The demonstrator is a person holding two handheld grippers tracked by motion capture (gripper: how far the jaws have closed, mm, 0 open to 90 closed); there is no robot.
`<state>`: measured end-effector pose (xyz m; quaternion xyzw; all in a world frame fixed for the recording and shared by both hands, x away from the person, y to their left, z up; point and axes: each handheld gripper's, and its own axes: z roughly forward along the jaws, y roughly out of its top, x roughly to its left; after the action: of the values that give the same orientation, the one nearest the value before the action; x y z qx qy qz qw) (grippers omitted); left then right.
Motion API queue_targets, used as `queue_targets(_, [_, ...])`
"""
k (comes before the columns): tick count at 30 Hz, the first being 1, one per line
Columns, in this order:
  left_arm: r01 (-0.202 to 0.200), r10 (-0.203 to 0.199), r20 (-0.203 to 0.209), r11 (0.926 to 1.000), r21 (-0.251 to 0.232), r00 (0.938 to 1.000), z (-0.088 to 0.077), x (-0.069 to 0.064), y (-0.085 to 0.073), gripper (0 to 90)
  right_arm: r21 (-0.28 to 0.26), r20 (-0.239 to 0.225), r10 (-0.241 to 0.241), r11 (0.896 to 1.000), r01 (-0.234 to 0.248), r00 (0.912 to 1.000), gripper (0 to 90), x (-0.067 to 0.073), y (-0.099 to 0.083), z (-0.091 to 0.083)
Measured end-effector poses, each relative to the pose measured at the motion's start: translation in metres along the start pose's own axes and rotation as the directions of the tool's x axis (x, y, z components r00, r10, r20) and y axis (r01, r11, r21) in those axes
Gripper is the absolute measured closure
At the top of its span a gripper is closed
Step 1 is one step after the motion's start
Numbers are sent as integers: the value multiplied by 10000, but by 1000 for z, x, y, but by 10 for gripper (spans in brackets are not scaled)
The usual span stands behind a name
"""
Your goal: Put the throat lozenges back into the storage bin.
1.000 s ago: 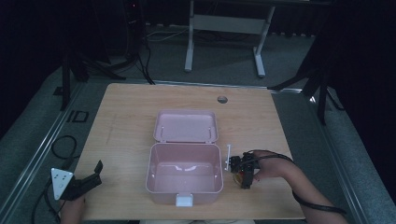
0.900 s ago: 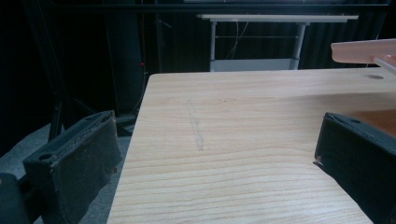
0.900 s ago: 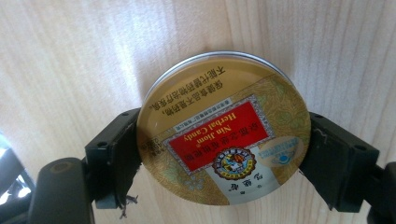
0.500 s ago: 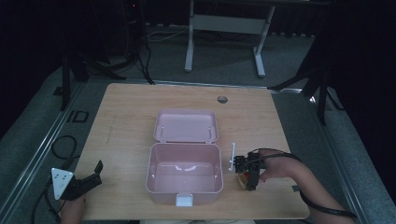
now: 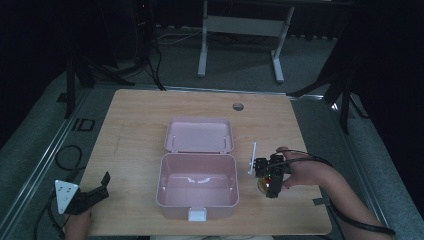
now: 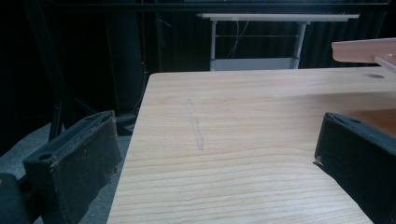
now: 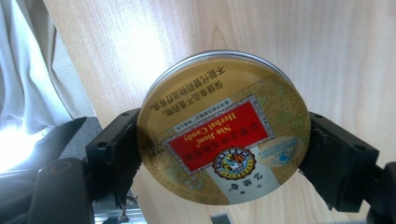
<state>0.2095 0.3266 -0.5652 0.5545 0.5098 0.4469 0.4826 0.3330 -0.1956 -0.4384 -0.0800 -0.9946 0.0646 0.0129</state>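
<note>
From above, I see my right tool point(image 5: 270, 181) on the counter point(image 5: 135, 120) just to the right of the open pink box point(image 5: 196, 180), and over the last second it has drifted slightly toward the near edge while the hand behind it has turned a little. In the right gripper view its two black jaws press against opposite sides of a round gold candy tin point(image 7: 224, 127) with a red label, so the tool is now clamped on the tin, which sits low over the bare wood at the counter's near right. I judge this to mean the grasp is made and the tin is ready to be lifted and carried left into the box, whose lid point(image 5: 199, 135) lies flat behind it. My left tool point(image 5: 88, 196) has not moved: it rests at the near left corner, jaws wide apart and holding nothing, with bare wood between them.
</note>
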Motion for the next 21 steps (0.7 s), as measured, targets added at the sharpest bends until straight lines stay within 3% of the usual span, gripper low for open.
queue_targets(6, [1, -1, -4, 10000, 9, 10000, 0, 0, 0, 4, -74, 71, -26, 10000, 26, 10000, 198, 7, 0, -23])
queue_targets(15, [1, -1, -8, 10000, 10, 10000, 0, 0, 0, 4, -102, -4, 110, 9999, -110, 9999, 199, 11, 9, -44])
queue_targets(21, [-5, 5, -4, 10000, 3, 10000, 0, 0, 0, 4, -278, -51, -152, 9995, 150, 9999, 199, 20, 28, -62])
